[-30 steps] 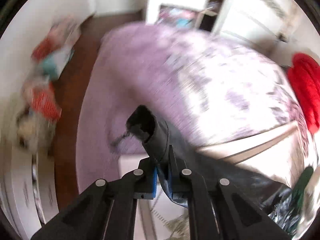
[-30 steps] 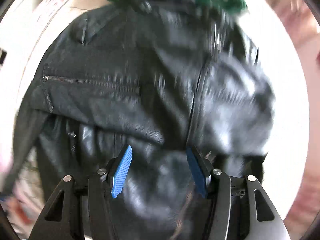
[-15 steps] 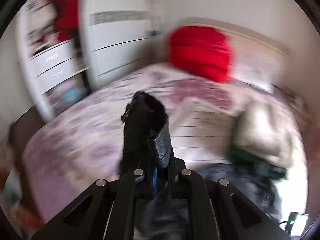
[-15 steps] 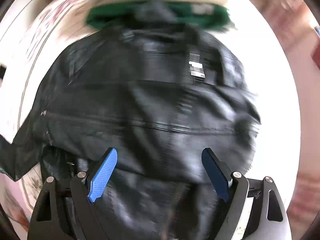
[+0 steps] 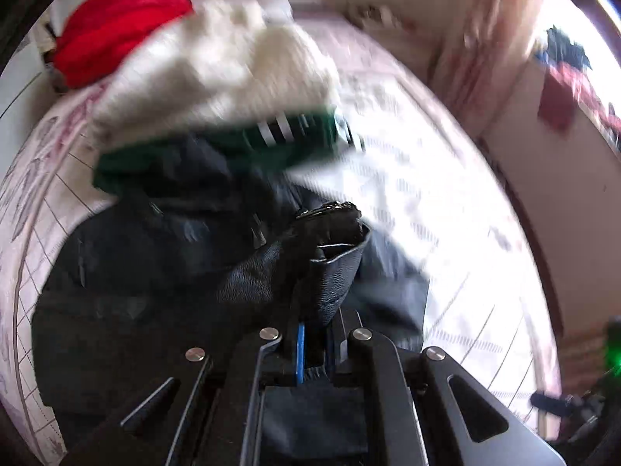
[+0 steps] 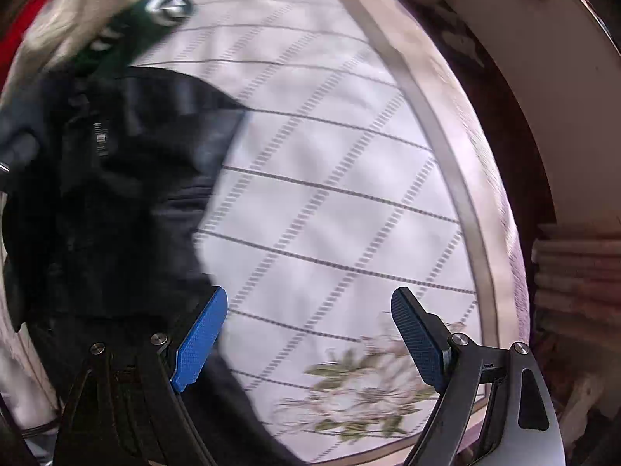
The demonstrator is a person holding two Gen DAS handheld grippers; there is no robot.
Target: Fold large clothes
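Note:
A black leather jacket (image 5: 147, 272) lies spread on the white checked bedspread (image 5: 427, 202). My left gripper (image 5: 316, 345) is shut on a fold of the jacket, its sleeve end (image 5: 333, 256) sticking up between the blue pads. In the right wrist view the jacket (image 6: 116, 194) fills the left side. My right gripper (image 6: 306, 334) is open and empty, its left pad (image 6: 200, 339) at the jacket's edge, its right pad (image 6: 417, 338) over bare bedspread (image 6: 349, 202).
A green garment with white stripes (image 5: 271, 136) and a fluffy white garment (image 5: 217, 66) lie beyond the jacket, a red pile (image 5: 116, 19) behind them. The bed's edge (image 6: 465, 194) runs on the right, with dark floor and a wall beyond.
My left gripper has swung from the purple side of the bed round over the jacket, still holding the sleeve. My right gripper has opened wider and moved right off the jacket.

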